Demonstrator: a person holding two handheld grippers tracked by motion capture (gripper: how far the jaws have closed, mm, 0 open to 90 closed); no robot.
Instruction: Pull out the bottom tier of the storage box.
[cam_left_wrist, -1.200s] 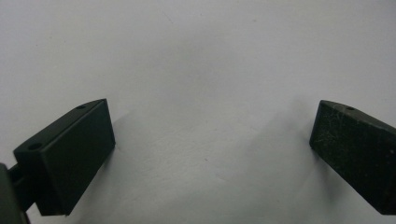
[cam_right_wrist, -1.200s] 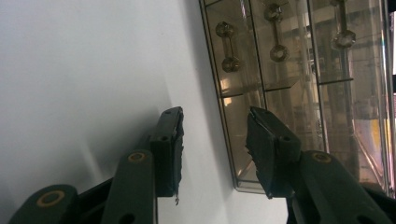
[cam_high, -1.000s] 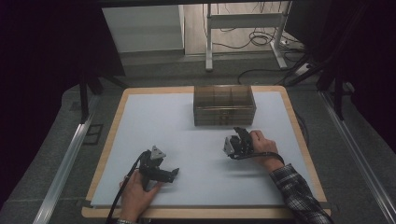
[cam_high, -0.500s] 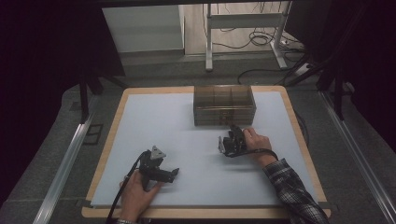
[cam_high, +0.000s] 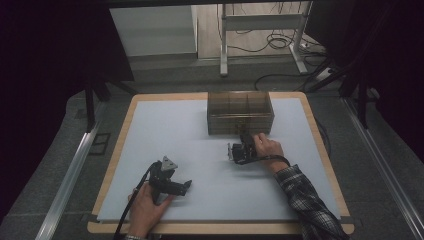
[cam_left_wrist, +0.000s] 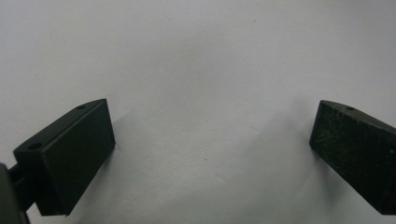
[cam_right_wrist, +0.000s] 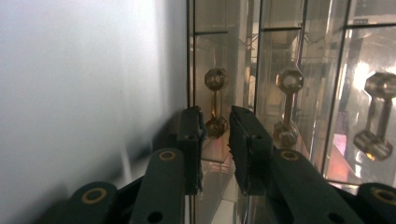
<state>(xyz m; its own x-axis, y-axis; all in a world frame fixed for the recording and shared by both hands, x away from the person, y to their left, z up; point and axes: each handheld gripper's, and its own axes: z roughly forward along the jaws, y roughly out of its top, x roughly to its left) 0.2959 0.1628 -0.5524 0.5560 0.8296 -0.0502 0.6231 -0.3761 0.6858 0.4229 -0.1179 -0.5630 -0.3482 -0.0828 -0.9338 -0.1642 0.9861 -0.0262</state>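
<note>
While the left gripper (cam_high: 187, 186) rests spread near the table's (cam_high: 150, 125) front edge, the right gripper (cam_right_wrist: 215, 135), closing, nearly pinches a drawer handle (cam_right_wrist: 215, 103) on the clear box (cam_high: 240, 112).

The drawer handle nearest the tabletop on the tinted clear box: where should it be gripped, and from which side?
Grip the handle by its thin shaft between the two hexagonal knobs, coming straight at the box front; the knobs would likely stop slipping.

Clear drawer box (cam_high: 240, 113), far table edge
</note>
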